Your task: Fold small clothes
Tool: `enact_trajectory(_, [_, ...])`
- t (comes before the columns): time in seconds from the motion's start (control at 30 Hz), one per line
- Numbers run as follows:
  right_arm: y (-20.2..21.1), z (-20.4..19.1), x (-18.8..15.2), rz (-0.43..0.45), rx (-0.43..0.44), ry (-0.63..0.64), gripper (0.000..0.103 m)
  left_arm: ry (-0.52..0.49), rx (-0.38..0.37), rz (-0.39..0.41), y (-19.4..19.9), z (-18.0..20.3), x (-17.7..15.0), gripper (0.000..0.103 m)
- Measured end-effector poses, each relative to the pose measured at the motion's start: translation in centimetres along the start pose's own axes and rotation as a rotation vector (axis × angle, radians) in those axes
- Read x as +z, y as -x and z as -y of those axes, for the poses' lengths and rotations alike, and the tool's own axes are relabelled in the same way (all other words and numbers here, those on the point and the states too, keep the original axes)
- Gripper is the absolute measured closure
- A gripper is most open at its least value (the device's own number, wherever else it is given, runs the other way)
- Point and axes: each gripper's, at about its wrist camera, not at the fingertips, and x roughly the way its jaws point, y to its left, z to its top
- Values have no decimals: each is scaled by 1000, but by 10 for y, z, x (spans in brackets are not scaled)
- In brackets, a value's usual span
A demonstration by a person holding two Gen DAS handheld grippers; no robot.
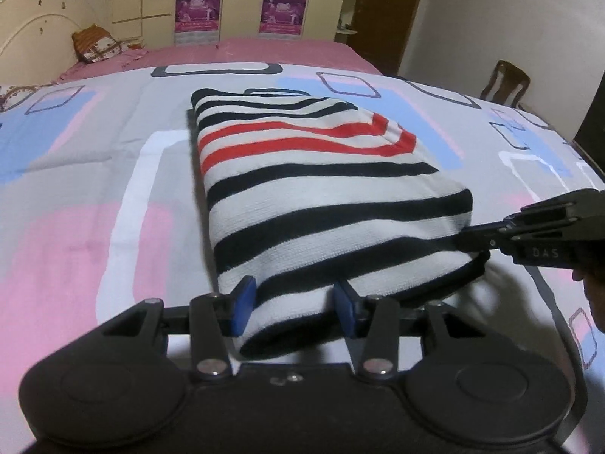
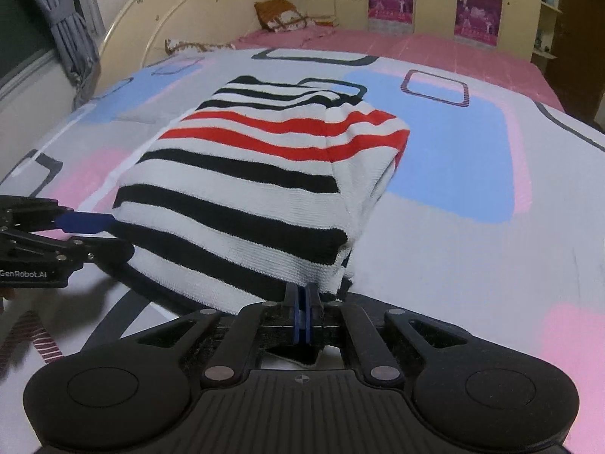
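A folded striped garment [image 1: 321,196], white with black and red bands, lies on a patterned bedspread [image 1: 75,227]. Its near folded edge is bunched between the blue pads of my left gripper [image 1: 294,304], which is shut on it. My right gripper [image 1: 467,240] comes in from the right and pinches the garment's near right corner. In the right wrist view the right gripper [image 2: 303,299] has its pads pressed together on the garment [image 2: 245,174] at its near hem. The left gripper [image 2: 113,234] holds the left edge, one blue finger above the cloth.
The bedspread covers a pink sheet [image 1: 264,51]. A patterned pillow [image 2: 283,15] and a curved headboard [image 2: 196,11] are at the far end. A wardrobe with purple posters [image 1: 283,3] stands behind. A wooden chair [image 1: 504,83] is past the bed's right edge, a curtain [image 2: 64,19] at the left.
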Motion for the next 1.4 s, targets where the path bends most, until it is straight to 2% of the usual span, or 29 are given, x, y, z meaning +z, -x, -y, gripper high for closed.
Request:
enact_trajectory(0.27, [6,2,5,6,-4,-18,102,13,62,1,4,10,2,60])
enact_trajectory(0.37, [23,5,7,44,-1,-53,102,10,78,4,7,13,2,60])
enact_trajectory(0.43, [35,8,6,69,-18,-73,101,16,95,16,12,16,2,53])
enact_trajectory(0.47, [39,9,5,73,-24,-82,100,25,107,33,17,19,1,30])
enact_trajectory(0.5, [42,10,4,73,-34,-91,68,34,128,62,23,22,0,0])
enact_trajectory(0.53, [45,11,2,72,-69,-104,32,37,160,101,30,26,-3,3])
enact_trajectory(0.57, [48,10,0,85,-112,-111,5,34,172,112,34,30,-4,0])
enact_trajectory(0.6, [53,9,-4,129,-140,-100,0,36,171,108,36,32,-4,0])
enact_trajectory(0.7, [55,8,-12,78,-139,-98,0,58,172,111,46,40,-9,0])
enact_trajectory(0.93, [95,-6,-31,142,-148,-119,0,60,176,143,83,68,-18,0])
enact_trajectory(1.13, [151,-25,-47,209,-171,-117,0,49,171,195,126,92,-29,0])
enact_trajectory(1.4, [225,-61,-87,281,-171,-114,0,23,168,254,190,126,-56,0])
